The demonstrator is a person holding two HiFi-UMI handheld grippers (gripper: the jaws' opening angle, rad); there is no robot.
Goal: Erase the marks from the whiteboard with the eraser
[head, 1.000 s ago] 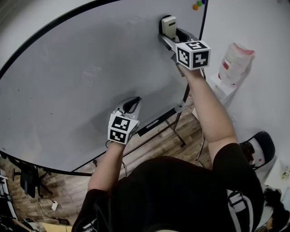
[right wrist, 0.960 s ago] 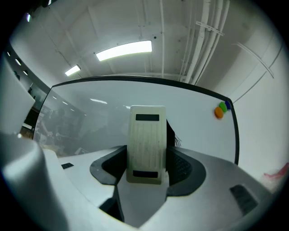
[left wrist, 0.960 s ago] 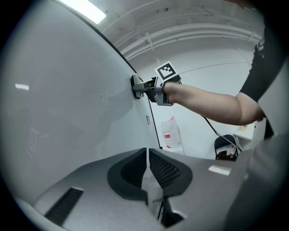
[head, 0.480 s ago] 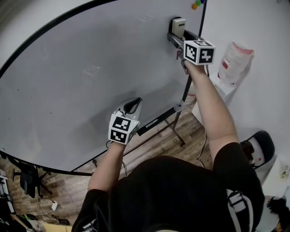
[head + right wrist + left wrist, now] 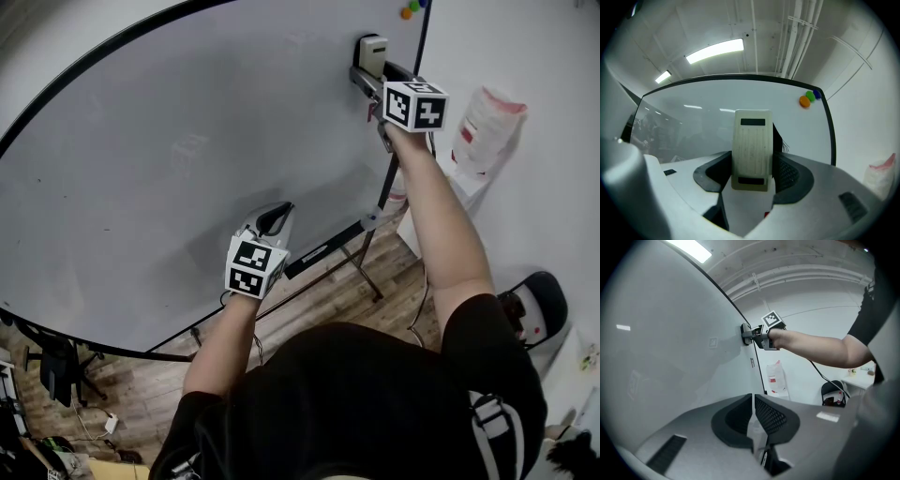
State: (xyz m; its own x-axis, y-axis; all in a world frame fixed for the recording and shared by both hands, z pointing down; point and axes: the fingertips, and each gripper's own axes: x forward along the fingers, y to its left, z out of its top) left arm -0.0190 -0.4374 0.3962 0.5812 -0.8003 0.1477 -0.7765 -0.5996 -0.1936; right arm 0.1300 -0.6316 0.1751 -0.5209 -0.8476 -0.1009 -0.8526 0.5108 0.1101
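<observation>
Black short-sleeved T-shirt (image 5: 375, 394), sleeves ending above the elbows, with a dark strap and pale buckle pieces (image 5: 485, 412) on its right side. Pale grey moulded plastic left tongs (image 5: 753, 401): broad smooth shell, narrow dark slot near one edge, black rubber pads (image 5: 772, 417) textured in a fine cross-hatched grid. Same build for the right tongs (image 5: 752, 159), pale shell and black gridded pads (image 5: 791, 174). White cube with black square markers (image 5: 250, 266) on the left, matching marker cube (image 5: 414, 105) on the right.
</observation>
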